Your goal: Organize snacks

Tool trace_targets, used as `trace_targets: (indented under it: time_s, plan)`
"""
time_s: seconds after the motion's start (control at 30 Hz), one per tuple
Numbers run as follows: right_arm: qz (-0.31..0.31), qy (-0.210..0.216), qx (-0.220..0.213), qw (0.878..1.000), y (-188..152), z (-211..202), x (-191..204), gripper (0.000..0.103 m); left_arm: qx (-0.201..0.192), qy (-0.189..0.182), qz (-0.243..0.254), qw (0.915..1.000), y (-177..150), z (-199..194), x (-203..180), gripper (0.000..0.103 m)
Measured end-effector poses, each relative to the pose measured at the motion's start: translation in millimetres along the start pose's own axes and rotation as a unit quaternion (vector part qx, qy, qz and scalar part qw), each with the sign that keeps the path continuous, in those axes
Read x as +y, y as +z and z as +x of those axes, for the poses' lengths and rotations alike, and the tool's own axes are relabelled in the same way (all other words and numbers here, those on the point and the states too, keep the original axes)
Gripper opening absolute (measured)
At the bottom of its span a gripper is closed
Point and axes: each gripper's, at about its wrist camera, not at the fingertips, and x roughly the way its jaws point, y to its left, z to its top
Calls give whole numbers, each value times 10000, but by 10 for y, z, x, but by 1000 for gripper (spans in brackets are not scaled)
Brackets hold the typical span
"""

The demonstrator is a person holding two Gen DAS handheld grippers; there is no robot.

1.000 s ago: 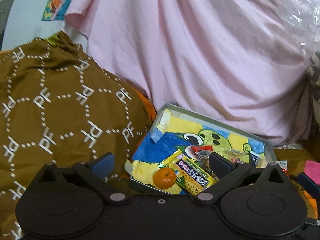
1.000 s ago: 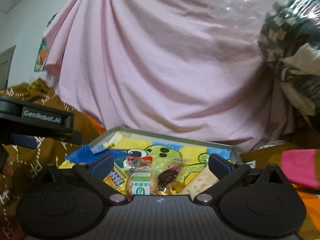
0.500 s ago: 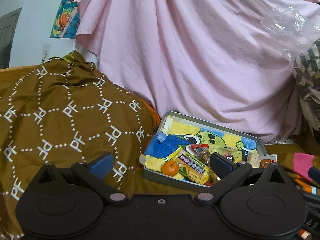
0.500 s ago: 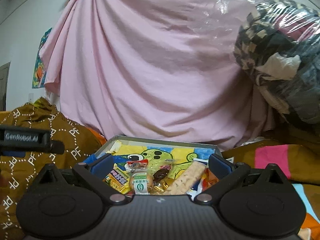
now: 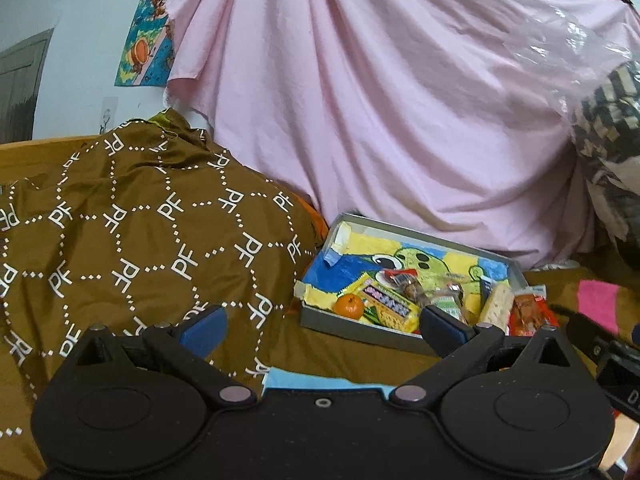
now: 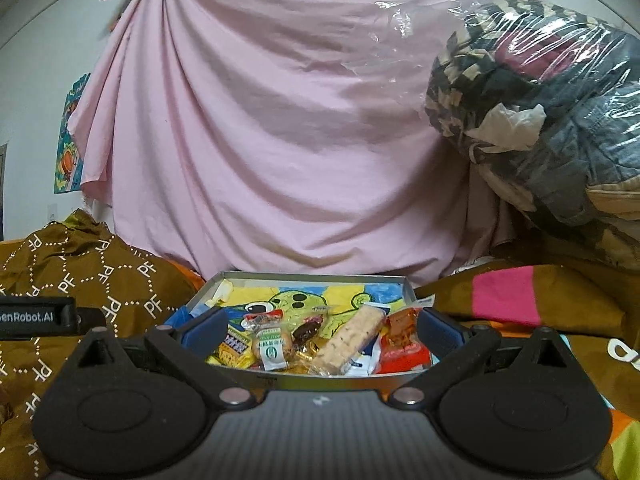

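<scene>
A grey tray (image 5: 360,330) with a green cartoon picture inside holds several snacks: a small orange (image 5: 349,305), a yellow candy pack (image 5: 387,305), a long cracker bar (image 6: 351,338) and a red packet (image 6: 402,340). The tray also shows in the right wrist view (image 6: 304,378). My left gripper (image 5: 322,327) is open and empty, short of the tray's near left side. My right gripper (image 6: 320,331) is open and empty, facing the tray's near edge.
A brown patterned quilt (image 5: 132,240) bulges left of the tray. A pink sheet (image 6: 272,140) hangs behind it. A plastic-wrapped bundle of fabric (image 6: 540,112) sits at the right. Striped bedding (image 6: 512,300) with a pink band lies right of the tray.
Both grippers have pulled back from the tray, which now looks smaller and farther. Both stay open and empty.
</scene>
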Motion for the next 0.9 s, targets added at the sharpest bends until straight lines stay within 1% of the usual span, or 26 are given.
trace_targets:
  time_s: [0.13, 0.4, 0.9]
  plan:
    - [117, -63, 30, 9999, -57, -131, -22, 103, 8, -7, 75, 10000, -85, -110, 11, 102]
    - [66, -204, 97, 9997, -192, -373, -15, 103, -2, 11, -68, 10000, -266, -313, 147, 102]
    - [46, -273, 482, 9985, -395, -647, 115, 103, -23, -84, 258, 9996, -523, -609, 280, 102]
